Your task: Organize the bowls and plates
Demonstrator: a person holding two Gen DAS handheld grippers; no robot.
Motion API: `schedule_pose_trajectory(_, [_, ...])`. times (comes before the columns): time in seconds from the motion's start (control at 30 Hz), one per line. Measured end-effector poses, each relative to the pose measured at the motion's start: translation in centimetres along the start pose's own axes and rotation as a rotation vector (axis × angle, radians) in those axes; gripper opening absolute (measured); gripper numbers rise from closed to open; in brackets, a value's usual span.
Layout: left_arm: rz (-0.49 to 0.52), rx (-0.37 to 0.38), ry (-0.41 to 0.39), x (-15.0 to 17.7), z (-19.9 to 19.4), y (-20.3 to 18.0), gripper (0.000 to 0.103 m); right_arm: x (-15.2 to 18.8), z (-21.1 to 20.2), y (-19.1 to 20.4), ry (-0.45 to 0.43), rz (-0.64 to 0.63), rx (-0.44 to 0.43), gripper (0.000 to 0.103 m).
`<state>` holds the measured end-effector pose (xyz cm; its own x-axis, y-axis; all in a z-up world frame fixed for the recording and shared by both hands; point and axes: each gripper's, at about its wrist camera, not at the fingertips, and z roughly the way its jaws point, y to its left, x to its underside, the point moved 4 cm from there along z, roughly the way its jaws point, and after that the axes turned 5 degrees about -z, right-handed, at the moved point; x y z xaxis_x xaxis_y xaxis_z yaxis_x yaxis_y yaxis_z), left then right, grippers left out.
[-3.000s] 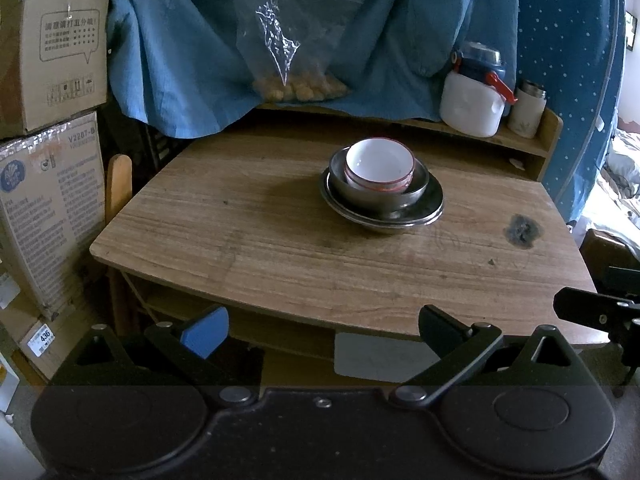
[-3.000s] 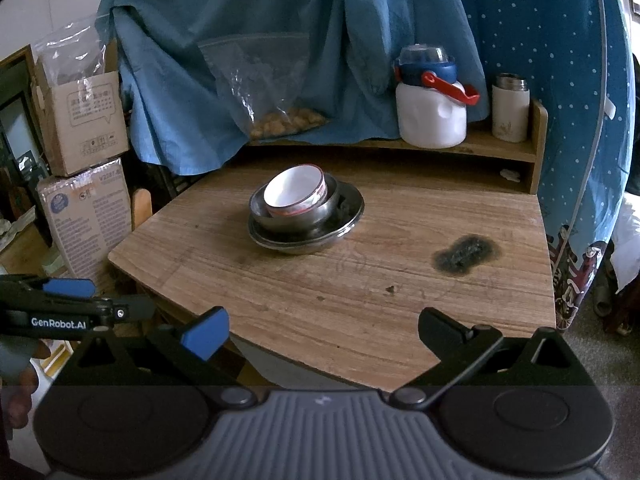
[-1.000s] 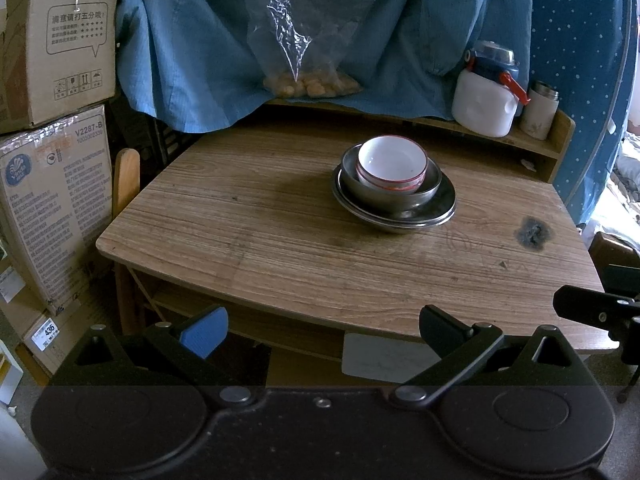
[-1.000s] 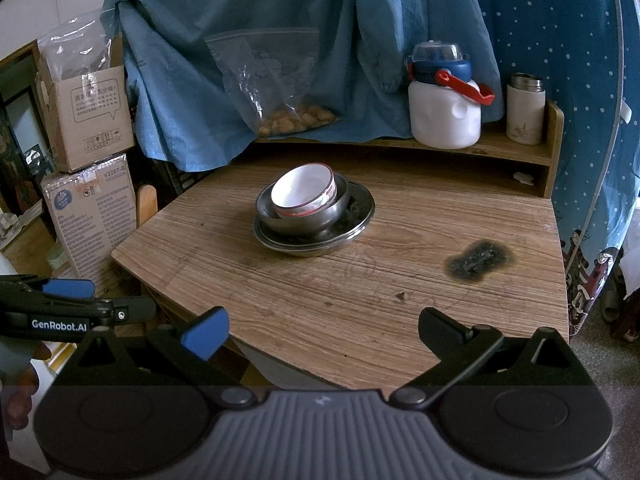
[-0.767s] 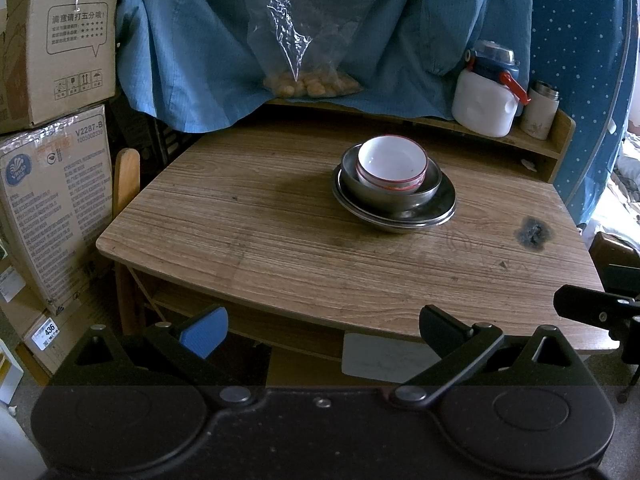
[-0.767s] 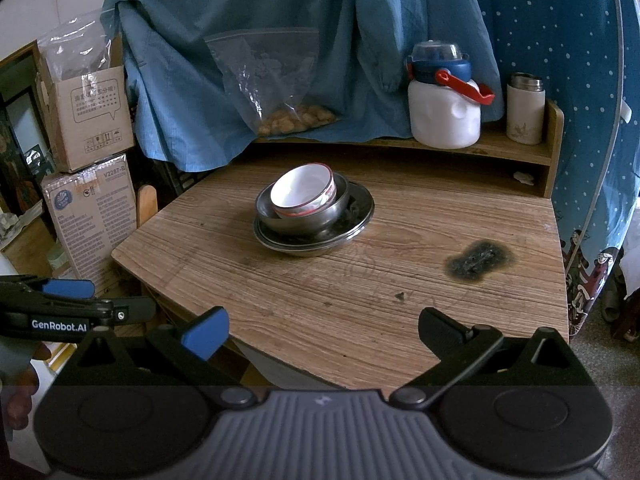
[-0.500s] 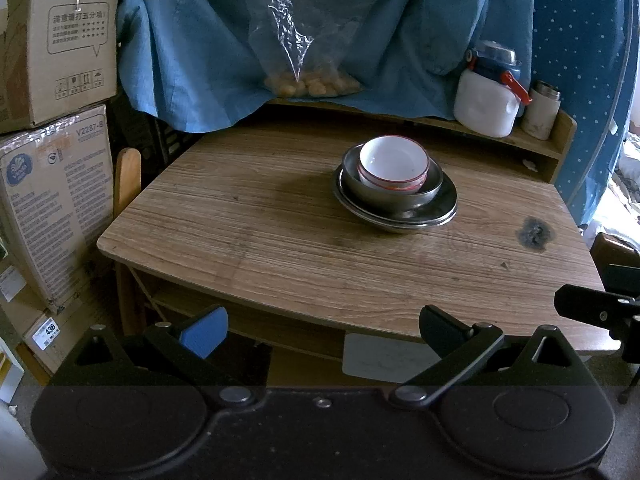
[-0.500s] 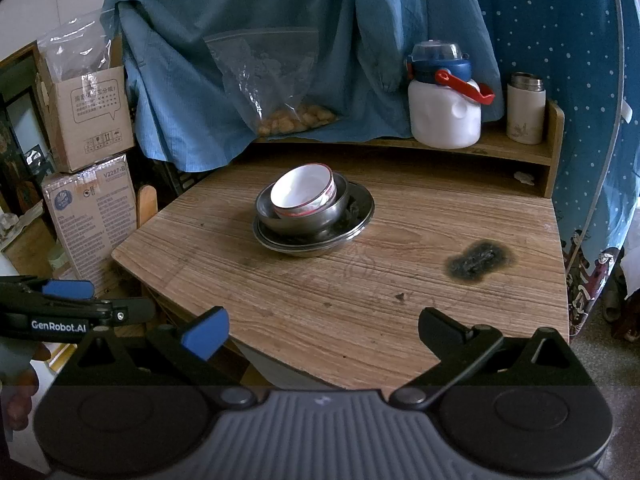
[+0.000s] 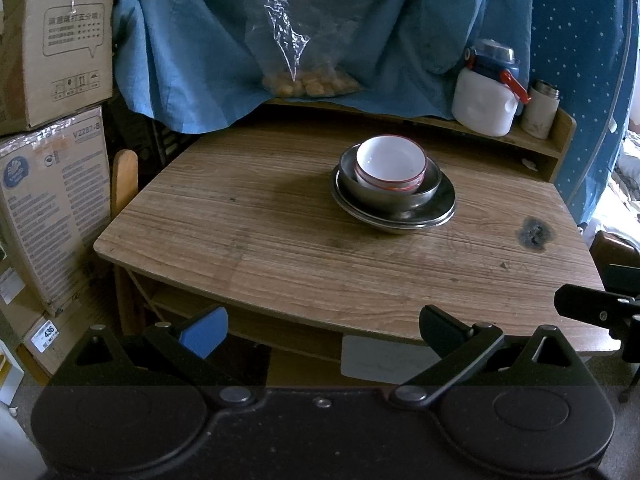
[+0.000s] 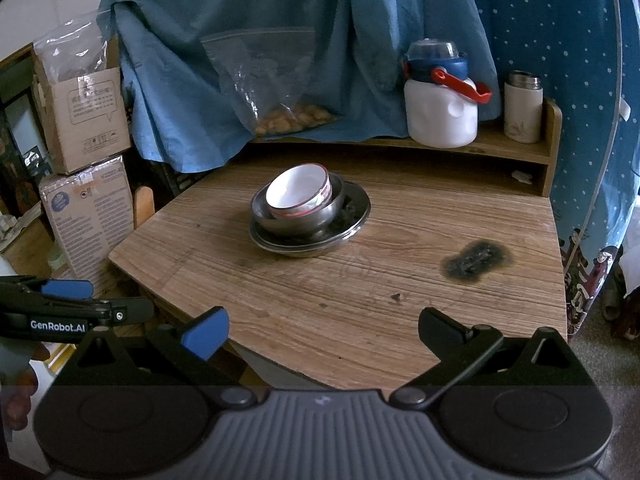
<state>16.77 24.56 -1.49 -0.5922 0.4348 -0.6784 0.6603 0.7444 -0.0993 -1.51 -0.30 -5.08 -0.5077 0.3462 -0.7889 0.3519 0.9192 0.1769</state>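
Note:
A white bowl with a red rim (image 9: pixel 390 162) (image 10: pixel 298 192) sits inside a steel bowl (image 9: pixel 394 196) (image 10: pixel 300 218), which sits on a steel plate (image 9: pixel 444 208) (image 10: pixel 356 208) in the middle of the wooden table (image 9: pixel 240 232) (image 10: pixel 400 280). My left gripper (image 9: pixel 322 328) is open and empty, held off the table's near edge. My right gripper (image 10: pixel 322 328) is open and empty over the near edge, well short of the stack. The left gripper also shows at the left of the right wrist view (image 10: pixel 80 308).
A raised back shelf (image 10: pixel 520 152) holds a white jug with a blue lid (image 10: pixel 440 108), a steel-capped flask (image 10: pixel 522 108) and a clear bag of snacks (image 10: pixel 280 92). Blue cloth hangs behind. Cardboard boxes (image 9: pixel 52 120) stand left. A dark burn mark (image 10: pixel 476 260) is on the table's right.
Over three seconds both views drew slightly nearer to the table and the stack. In the last second almost nothing has moved. Both grippers have stayed open.

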Motion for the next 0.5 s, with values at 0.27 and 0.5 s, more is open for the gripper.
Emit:
schedule_pose_trajectory(0.27, [0.000,0.000,0.001,-0.14,0.03,-0.08,0.102,-0.03,0.01,0.02,0.001,0.000,0.000,0.103])
schedule_pose_trajectory(0.5, [0.003,-0.001,0.002,-0.16,0.22,-0.24,0.102,-0.22,0.26,-0.36,0.003,0.005,-0.002,0.103])
